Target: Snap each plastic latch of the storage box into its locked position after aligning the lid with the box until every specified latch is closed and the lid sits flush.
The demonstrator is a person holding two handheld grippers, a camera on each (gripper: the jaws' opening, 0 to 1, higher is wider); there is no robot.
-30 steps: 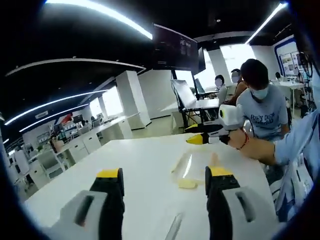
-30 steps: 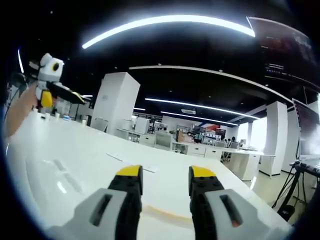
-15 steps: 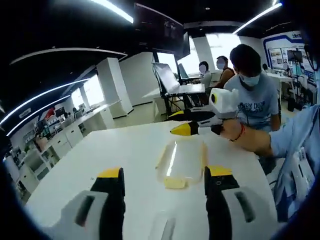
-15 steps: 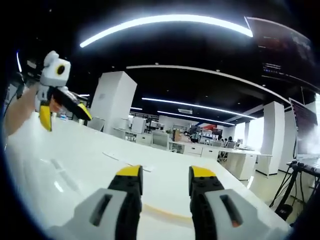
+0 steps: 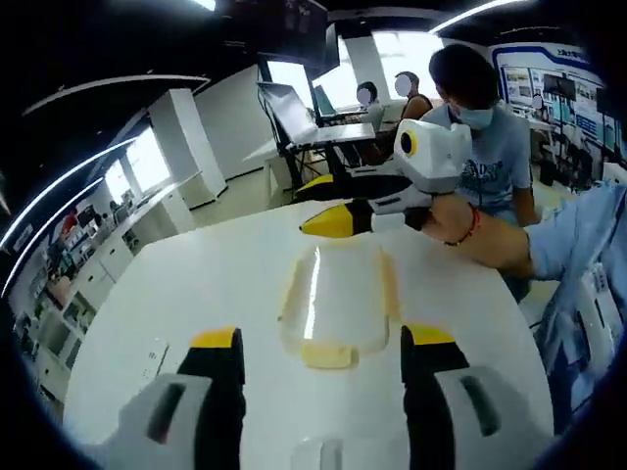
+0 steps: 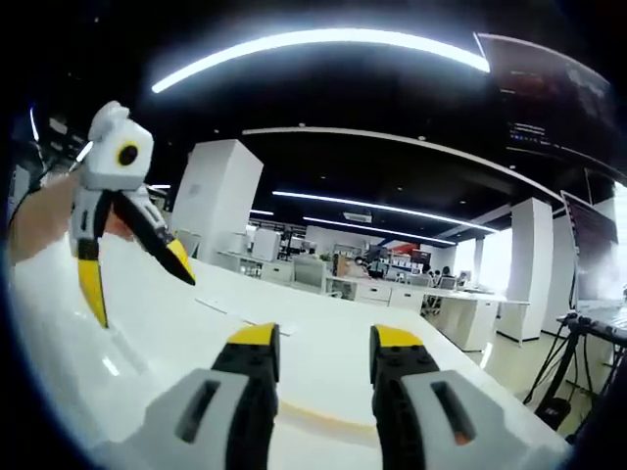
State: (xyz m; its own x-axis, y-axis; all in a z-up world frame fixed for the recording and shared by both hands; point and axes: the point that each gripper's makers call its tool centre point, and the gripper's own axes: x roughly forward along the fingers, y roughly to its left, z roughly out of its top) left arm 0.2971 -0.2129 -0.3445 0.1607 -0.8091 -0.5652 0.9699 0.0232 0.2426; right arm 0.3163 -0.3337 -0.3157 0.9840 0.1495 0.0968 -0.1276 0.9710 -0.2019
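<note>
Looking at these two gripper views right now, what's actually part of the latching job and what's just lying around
Part of the job:
clear storage box with yellow latches, on the white table
left gripper, jaws apart
right gripper, jaws apart

Just lying about:
small white item near the table edge
flat white pieces farther along the table
</note>
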